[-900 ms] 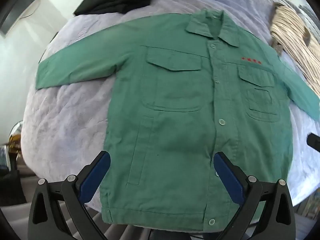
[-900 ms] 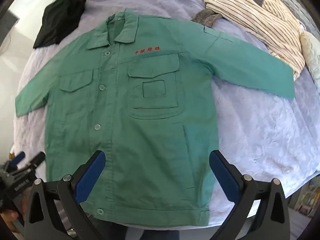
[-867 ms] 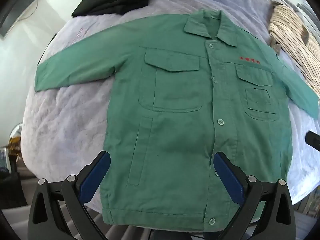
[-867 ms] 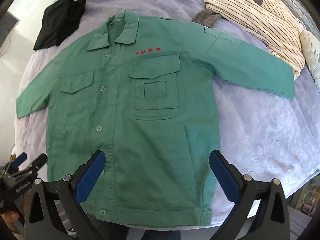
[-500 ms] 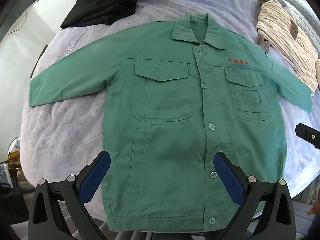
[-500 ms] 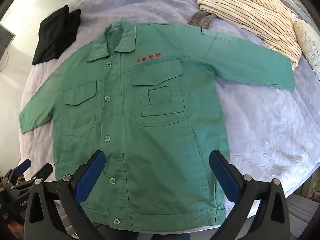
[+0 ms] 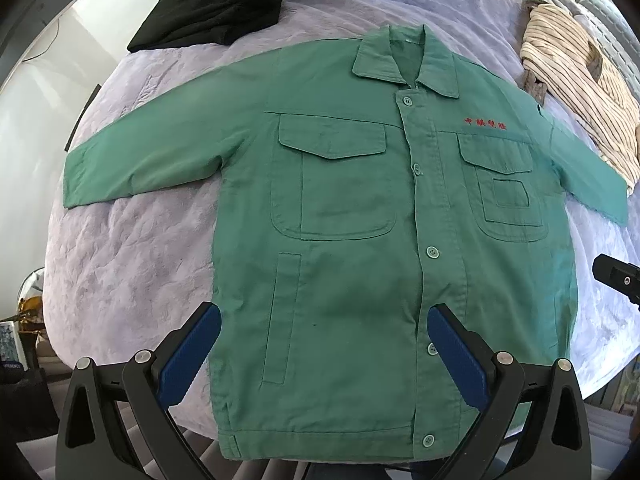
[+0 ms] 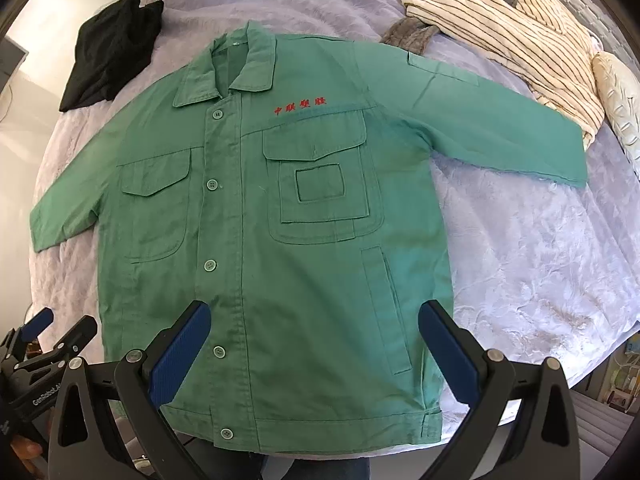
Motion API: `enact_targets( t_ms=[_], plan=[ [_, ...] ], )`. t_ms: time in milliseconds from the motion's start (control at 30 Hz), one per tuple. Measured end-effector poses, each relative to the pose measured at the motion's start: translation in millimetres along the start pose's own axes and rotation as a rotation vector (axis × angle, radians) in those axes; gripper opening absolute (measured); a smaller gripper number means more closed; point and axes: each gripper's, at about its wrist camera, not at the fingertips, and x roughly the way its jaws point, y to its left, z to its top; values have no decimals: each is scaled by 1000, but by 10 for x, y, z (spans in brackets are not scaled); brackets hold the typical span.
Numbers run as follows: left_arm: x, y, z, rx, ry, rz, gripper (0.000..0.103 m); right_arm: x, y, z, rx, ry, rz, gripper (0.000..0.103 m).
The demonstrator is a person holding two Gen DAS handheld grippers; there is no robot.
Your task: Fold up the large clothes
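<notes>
A green work jacket [image 7: 352, 216] lies flat and buttoned on a lavender bedspread [image 7: 132, 264], collar far, hem near, both sleeves spread out. It also shows in the right wrist view [image 8: 272, 216], with red lettering on the chest. My left gripper [image 7: 324, 324] is open and empty, held above the jacket's lower left half. My right gripper [image 8: 314, 316] is open and empty above the lower right half. The left gripper shows at the lower left of the right wrist view [image 8: 48, 340]. Part of the right gripper's body [image 7: 618, 276] shows at the right edge of the left wrist view.
A black folded garment [image 7: 216, 0] lies on the bed beyond the left sleeve. A cream striped garment [image 8: 508, 24] lies beyond the right sleeve, with a pale cushion [image 8: 620, 100] beside it. The bed's near edge runs just below the jacket hem.
Both grippers have pulled back and up, so the whole jacket sits smaller and lower in both views. The jacket itself has not moved.
</notes>
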Motion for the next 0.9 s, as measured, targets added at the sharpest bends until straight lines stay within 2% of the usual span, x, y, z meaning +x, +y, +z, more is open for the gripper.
enact_targets(
  t_ms=[900],
  plan=[
    [-31, 87, -66, -17, 4, 2, 103, -11, 32, -63, -4, 14, -10, 103]
  ],
)
